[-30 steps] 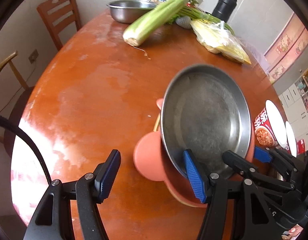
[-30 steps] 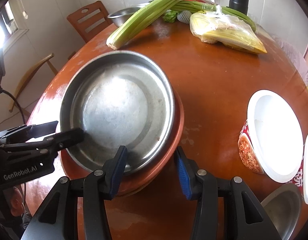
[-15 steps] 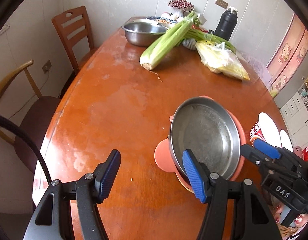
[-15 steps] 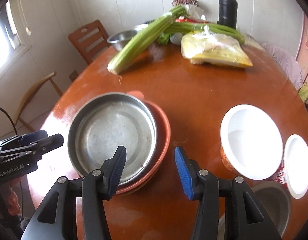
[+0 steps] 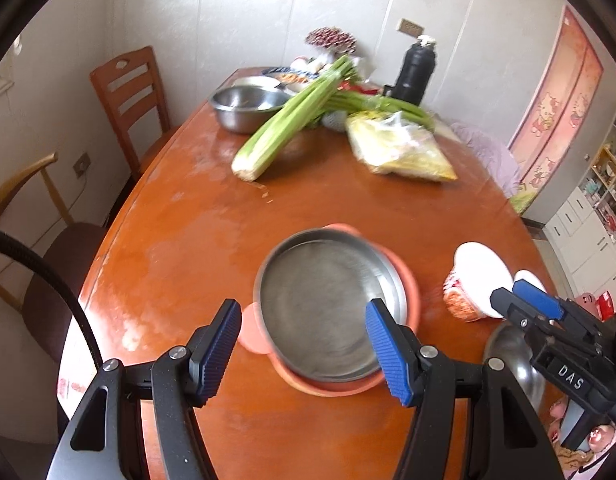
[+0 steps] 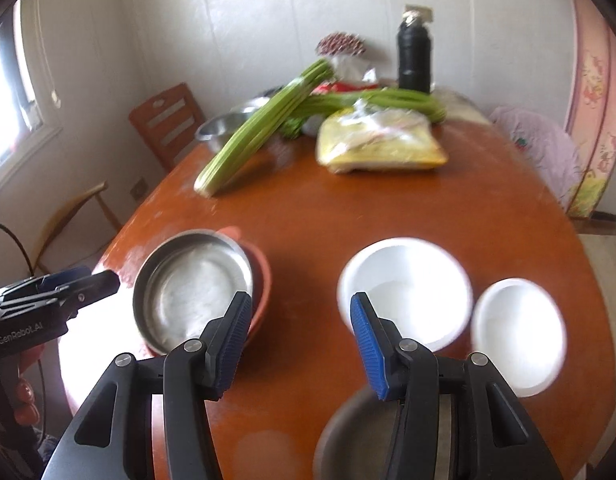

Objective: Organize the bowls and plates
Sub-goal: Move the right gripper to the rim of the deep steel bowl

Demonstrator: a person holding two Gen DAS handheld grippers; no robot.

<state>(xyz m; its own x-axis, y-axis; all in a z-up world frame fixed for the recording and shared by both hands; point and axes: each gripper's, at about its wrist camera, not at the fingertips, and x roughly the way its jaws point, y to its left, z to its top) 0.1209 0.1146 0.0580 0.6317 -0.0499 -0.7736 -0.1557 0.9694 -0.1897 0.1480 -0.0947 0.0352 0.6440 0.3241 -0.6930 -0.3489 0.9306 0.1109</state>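
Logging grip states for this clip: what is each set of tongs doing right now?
Left tongs: open, holding nothing.
Right tongs: open, holding nothing.

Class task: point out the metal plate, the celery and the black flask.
metal plate [image 5: 320,304], left wrist view, bare middle.
celery [image 5: 283,132], left wrist view, mid-stalk.
black flask [image 6: 414,60], right wrist view, body.

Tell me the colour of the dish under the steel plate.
Salmon-orange dish, clearest in the left wrist view.
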